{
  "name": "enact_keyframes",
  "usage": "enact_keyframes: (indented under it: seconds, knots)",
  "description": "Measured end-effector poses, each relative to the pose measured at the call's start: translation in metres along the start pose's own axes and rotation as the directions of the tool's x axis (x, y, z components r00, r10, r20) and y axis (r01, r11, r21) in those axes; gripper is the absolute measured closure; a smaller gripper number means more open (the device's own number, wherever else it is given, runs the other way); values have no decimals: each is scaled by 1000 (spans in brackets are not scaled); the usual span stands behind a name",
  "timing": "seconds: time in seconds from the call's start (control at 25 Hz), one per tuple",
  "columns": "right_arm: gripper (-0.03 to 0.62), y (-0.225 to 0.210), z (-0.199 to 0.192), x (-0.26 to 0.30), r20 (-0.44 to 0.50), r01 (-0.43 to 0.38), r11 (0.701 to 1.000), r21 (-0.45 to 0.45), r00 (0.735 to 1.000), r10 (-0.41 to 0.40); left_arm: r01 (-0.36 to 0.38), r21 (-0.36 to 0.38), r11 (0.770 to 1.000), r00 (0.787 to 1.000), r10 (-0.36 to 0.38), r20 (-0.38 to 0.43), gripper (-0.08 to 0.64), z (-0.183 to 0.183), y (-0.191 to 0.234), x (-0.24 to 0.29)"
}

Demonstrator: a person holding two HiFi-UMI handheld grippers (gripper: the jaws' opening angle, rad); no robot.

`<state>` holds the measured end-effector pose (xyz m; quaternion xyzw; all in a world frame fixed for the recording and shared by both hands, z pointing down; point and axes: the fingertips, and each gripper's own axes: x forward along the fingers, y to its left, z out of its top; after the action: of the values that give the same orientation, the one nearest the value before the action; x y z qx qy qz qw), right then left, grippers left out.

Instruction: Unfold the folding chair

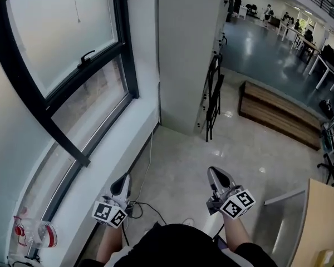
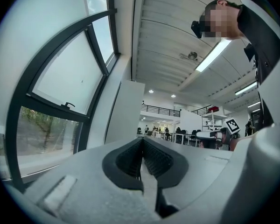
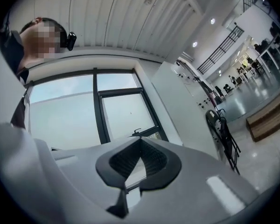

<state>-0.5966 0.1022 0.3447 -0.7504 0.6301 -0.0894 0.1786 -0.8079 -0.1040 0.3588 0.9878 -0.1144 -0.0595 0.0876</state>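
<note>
The left gripper and right gripper are held empty, jaws pressed together; the folding chair is leaned folded against the white pillar, well apart.

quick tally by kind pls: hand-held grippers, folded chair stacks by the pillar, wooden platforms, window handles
hand-held grippers: 2 (left hand-held gripper, right hand-held gripper; both shut, nothing held)
folded chair stack: 1 (black; can't separate the chairs in it)
wooden platform: 1
window handle: 1
total: 5
</note>
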Motion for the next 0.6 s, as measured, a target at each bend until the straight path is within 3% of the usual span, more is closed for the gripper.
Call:
enact_keyframes:
  seconds: [0.36, 0.6]
  knots:
    - [586, -96, 58, -64, 141, 112, 991, 75, 983, -122, 105, -10, 994, 994, -105, -28, 557, -25, -82, 102]
    - [586, -130, 68, -128, 132, 184, 983, 14, 974, -185, 212, -32, 977, 977, -213, -28, 557, -35, -150, 159]
